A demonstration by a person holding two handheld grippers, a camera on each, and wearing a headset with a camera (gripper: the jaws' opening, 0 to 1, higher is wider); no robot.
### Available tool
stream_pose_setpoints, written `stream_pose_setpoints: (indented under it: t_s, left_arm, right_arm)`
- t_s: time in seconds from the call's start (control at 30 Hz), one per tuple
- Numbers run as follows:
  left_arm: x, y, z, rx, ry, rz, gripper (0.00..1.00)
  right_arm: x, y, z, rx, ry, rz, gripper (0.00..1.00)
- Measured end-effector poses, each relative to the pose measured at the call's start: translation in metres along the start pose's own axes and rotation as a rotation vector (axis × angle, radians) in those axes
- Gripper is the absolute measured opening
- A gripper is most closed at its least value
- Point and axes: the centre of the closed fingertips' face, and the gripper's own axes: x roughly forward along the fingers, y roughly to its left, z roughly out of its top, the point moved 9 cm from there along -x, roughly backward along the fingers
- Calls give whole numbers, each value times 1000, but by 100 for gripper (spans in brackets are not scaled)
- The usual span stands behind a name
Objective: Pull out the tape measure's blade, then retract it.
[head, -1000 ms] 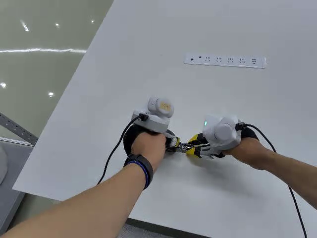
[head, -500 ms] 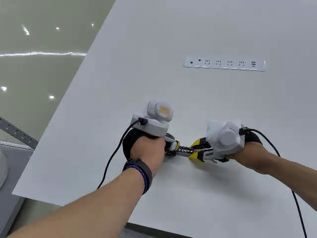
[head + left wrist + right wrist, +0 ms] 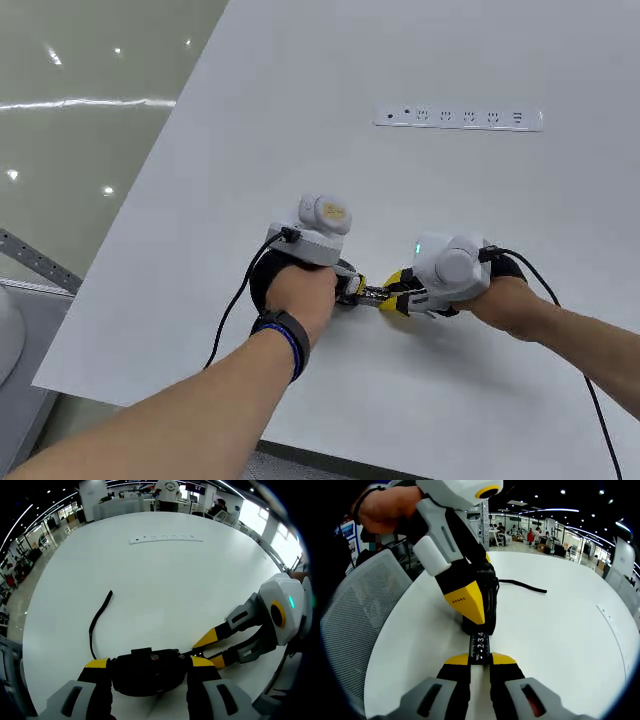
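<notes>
A black tape measure case (image 3: 145,676) sits between the yellow-tipped jaws of my left gripper (image 3: 148,663), which is shut on it just above the white table. Its black wrist strap (image 3: 97,622) trails across the tabletop. A short length of blade (image 3: 480,642) with printed numbers runs from the case (image 3: 489,600) to my right gripper (image 3: 480,661), which is shut on the blade's end. In the head view the left gripper (image 3: 347,285) and the right gripper (image 3: 392,302) face each other closely, with the blade (image 3: 372,294) bridging the small gap.
A white power strip (image 3: 458,118) lies flat at the far side of the table (image 3: 300,120). The table's near edge runs just below my forearms, with floor to the left. Black cables trail from both grippers. A mesh chair back (image 3: 365,610) stands beside the table.
Half a second ago the grippers stood further apart with more blade showing. The right gripper has since moved back toward the left one, and the exposed blade is shorter.
</notes>
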Motion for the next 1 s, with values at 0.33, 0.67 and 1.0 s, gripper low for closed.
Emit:
stream_pose_setpoints:
  t_s: [0.33,0.67,1.0]
  left_arm:
    - [0,-1,-1,10,-4,16,57]
    - [0,-1,-1,16,-7,19,57]
    - [1,2,0,1,-8,13,57]
  right_arm:
    - [4,0,4,-1,1,4,12]
    - [7,1,6,3,-7,4,12]
    - [12,1,10,3,-16,13,12]
